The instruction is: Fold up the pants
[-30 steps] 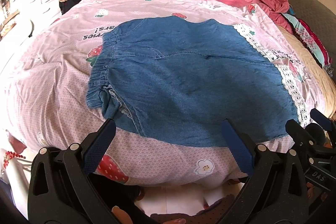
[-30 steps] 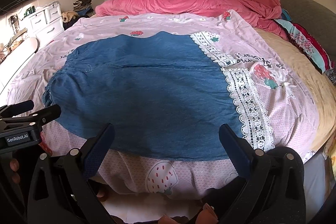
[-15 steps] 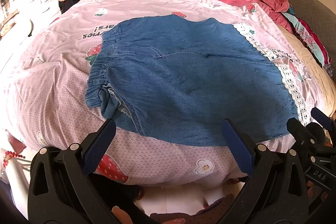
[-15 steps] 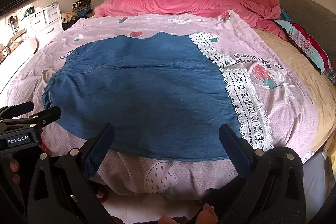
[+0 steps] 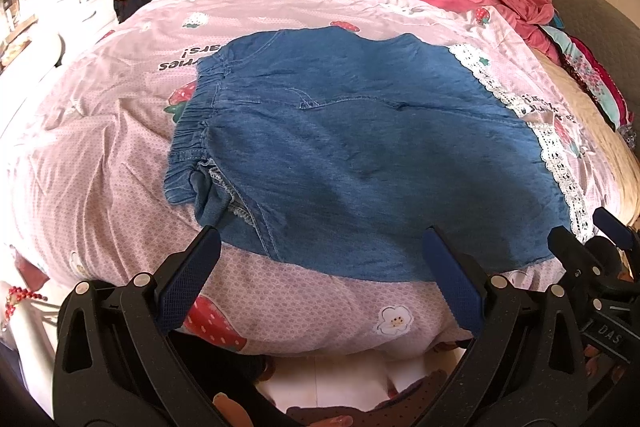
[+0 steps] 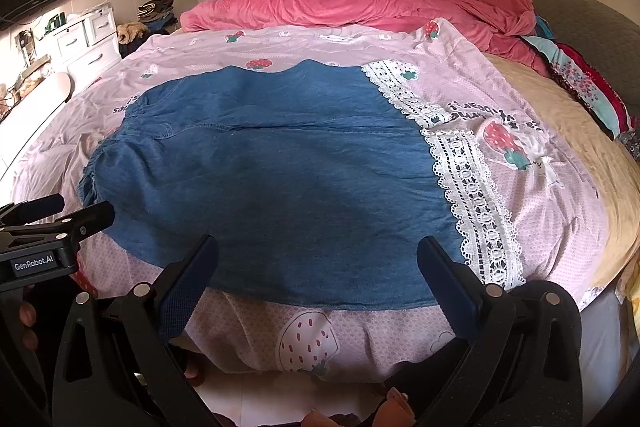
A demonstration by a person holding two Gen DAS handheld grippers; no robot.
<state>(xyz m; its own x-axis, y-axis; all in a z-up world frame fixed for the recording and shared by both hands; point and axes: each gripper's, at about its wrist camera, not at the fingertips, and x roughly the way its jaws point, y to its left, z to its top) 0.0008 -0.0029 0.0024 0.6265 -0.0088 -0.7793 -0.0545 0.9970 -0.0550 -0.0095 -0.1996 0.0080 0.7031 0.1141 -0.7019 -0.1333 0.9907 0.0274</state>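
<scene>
Looking down my two grippers, I see the denim pants (image 5: 360,147) spread flat across the middle of both frames, lying on the pink strawberry bedspread (image 5: 100,167) with the near edge close to the lower part of each view. The elastic waistband (image 5: 192,131) sits at centre left in the left wrist view, gathered and a little rumpled, with one corner turned over. The leg ends reach toward the white lace strip (image 6: 472,195) at the right of the right wrist view.

I judge the cloth soft and limp, light to middling in weight, not slippery and not at all fragile; it will drape and sag once lifted, so a pinch at one point would let the rest droop. The waistband is thicker and should give a firmer bite, so I would take that with the left gripper (image 5: 320,267) and the hem edge near the lace with the right gripper (image 6: 318,269), then carry one side over the other.

Both grippers are spread wide with nothing between the fingers. Each hangs just short of the near denim edge, not touching the pants as far as I can tell.
</scene>
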